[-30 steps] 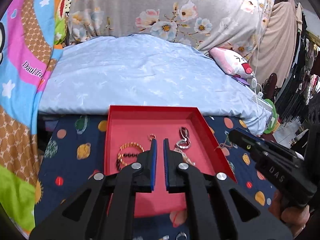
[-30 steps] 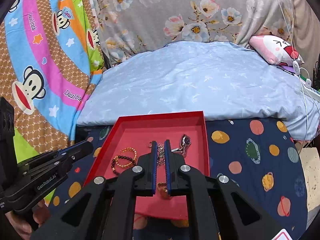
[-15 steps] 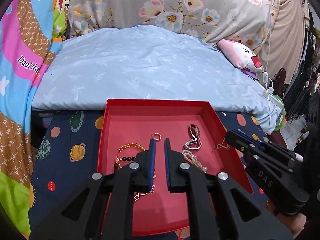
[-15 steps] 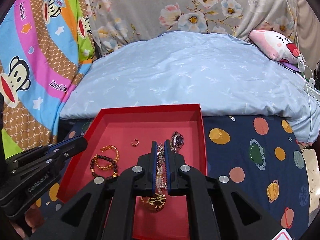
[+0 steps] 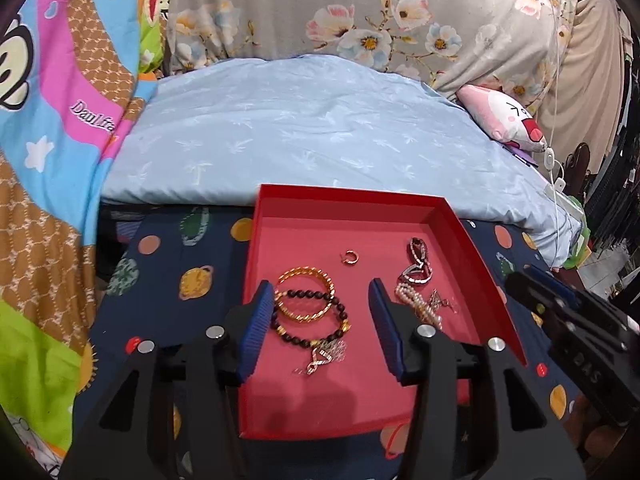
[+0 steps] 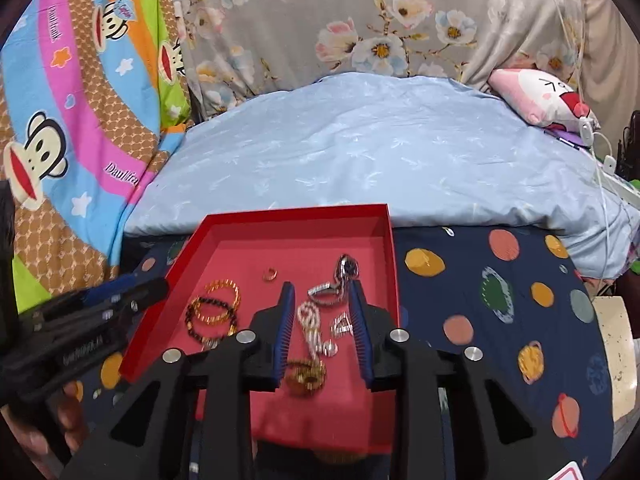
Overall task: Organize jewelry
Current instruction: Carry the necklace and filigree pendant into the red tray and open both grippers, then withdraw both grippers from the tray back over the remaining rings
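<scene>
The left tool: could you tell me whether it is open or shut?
Open: the left tool has just been opening, pads apart, gripping nothing.

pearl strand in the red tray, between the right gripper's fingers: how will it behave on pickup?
Probably floppy: the pearl strand lies doubled in loose curves, so it should sag from a single pinch. The small rounded beads look smooth and may slip off the pads. It lies close to a silver charm and touches the gold piece, so it may snag and drag them across the red tray.
</scene>
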{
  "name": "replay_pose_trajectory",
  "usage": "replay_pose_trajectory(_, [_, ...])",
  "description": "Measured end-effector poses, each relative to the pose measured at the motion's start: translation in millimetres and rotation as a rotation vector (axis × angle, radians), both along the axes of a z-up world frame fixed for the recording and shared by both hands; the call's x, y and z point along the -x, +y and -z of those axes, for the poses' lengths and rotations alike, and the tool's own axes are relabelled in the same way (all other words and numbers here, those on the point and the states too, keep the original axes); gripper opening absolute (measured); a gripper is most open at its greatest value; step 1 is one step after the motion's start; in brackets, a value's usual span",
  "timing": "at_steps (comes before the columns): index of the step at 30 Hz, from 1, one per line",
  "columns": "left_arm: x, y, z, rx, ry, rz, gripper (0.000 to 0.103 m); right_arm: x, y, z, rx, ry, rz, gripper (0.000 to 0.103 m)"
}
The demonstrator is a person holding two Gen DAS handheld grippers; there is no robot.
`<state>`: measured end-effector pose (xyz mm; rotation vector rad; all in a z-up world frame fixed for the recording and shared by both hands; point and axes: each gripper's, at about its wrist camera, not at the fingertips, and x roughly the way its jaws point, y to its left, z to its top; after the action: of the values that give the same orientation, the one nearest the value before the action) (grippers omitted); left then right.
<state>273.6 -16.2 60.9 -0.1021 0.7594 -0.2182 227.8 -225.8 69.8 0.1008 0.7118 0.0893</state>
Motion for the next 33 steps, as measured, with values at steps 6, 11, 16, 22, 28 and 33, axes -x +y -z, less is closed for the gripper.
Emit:
replay_pose_trajectory(6, [47.2, 26.7, 6.7, -0.004, 0.034, -0.007, 0.051, 65.2, 3.3, 19.0, -0.038, 0.060, -0.010, 0.029])
replay_pose_trajectory(11, [91.9, 45.9, 21.5, -0.020, 0.074, -0.030, 0.051, 112.0, 14.1, 43.3, -0.067, 0.138, -0.022, 0.029])
replay_pose_trajectory(16, [125.9, 53.0, 39.5, -0.035, 0.125, -0.044, 0.051, 143.6, 36.9, 69.1, -0.074, 0.210, -0.059, 0.029])
replay_pose_trajectory(22, [147.2, 59.2, 63.5, -0.054, 0.187, -0.080, 0.051, 150.6, 52.0, 81.6, -0.071, 0.234, -0.069, 0.029])
replay_pose_trajectory(28, [154.6, 64.8, 76.6, -0.065, 0.217, -0.113, 0.051, 146.2, 61.4, 86.0, -0.068, 0.242, -0.051, 0.033])
replay_pose_trajectory(33, [157.3, 67.2, 78.8, -0.072, 0.219, -0.113, 0.051, 139.9, 69.8, 88.4, -0.059, 0.247, -0.061, 0.033])
